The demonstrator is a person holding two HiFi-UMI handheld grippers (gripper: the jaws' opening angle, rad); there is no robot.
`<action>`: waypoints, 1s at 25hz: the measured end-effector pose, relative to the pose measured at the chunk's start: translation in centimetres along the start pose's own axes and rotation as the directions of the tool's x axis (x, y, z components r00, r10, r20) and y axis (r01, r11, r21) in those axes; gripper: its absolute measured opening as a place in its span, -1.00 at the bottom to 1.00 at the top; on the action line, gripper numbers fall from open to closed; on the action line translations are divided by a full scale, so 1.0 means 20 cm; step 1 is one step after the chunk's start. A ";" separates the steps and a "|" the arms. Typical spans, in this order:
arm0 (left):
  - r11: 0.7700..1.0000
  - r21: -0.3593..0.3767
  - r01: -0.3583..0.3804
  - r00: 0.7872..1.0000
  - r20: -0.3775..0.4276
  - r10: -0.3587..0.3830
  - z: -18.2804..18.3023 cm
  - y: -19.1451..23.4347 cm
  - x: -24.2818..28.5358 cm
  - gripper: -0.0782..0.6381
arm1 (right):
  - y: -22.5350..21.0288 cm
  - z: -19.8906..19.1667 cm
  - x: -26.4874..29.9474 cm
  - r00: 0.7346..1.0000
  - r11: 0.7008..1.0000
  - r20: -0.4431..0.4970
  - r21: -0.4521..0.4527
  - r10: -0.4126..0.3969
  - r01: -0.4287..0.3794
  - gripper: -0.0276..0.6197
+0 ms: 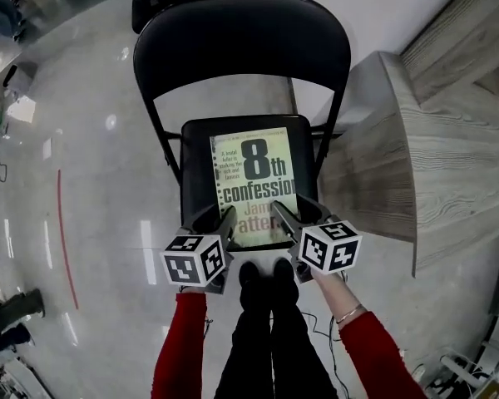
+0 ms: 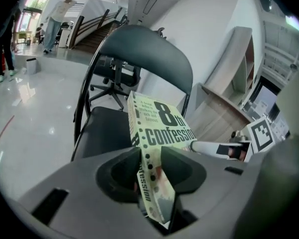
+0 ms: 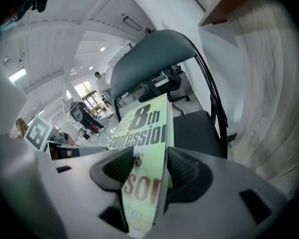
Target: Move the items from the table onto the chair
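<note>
Left gripper [image 1: 225,219] and right gripper [image 1: 286,216] pinch book [image 1: 254,185] corners over chair [image 1: 241,44].

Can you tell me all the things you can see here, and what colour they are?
book: one, pale green with black print, over the chair seat, gripped at its two near corners
chair: one, black folding, in the middle
table: one, grey wood, right of the chair
office chair: one, black, behind the folding chair
floor: shiny pale grey, all around
red line: one, on the floor at the left
people: at least two, far off in the room
left gripper: one, grey, shut on the book
right gripper: one, grey, shut on the book
sleeves: two, red
legs: two, black, at the bottom
</note>
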State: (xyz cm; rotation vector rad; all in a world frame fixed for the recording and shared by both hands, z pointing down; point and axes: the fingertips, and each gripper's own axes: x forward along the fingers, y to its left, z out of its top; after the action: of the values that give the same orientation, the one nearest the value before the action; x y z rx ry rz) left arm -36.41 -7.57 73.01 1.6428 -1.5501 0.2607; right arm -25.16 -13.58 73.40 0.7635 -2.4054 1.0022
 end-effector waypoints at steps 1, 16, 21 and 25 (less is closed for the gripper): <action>1.000 -0.010 0.001 1.000 -0.009 -0.001 -0.04 0.03 0.05 -0.38 | -0.04 -0.04 0.04 1.000 1.000 -0.008 0.008 -0.003 0.003 -0.23; 0.998 -0.038 -0.040 0.993 -0.110 0.035 -0.28 0.16 0.30 -0.39 | -0.25 -0.31 0.24 0.995 0.995 -0.092 0.094 -0.023 0.032 -0.23; 0.996 -0.049 -0.076 0.995 -0.072 0.072 -0.24 0.18 0.30 -0.38 | -0.25 -0.28 0.24 0.998 0.997 -0.054 0.075 -0.017 0.021 -0.22; 0.989 -0.027 -0.148 0.988 -0.048 0.146 -0.21 0.21 0.24 -0.38 | -0.31 -0.28 0.15 0.995 0.996 -0.039 0.027 -0.090 0.091 -0.22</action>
State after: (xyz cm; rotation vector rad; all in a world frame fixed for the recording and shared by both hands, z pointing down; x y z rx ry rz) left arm -37.56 -7.65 80.48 1.4911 -1.6353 0.3490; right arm -22.61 -14.18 81.90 0.8480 -2.3078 1.0076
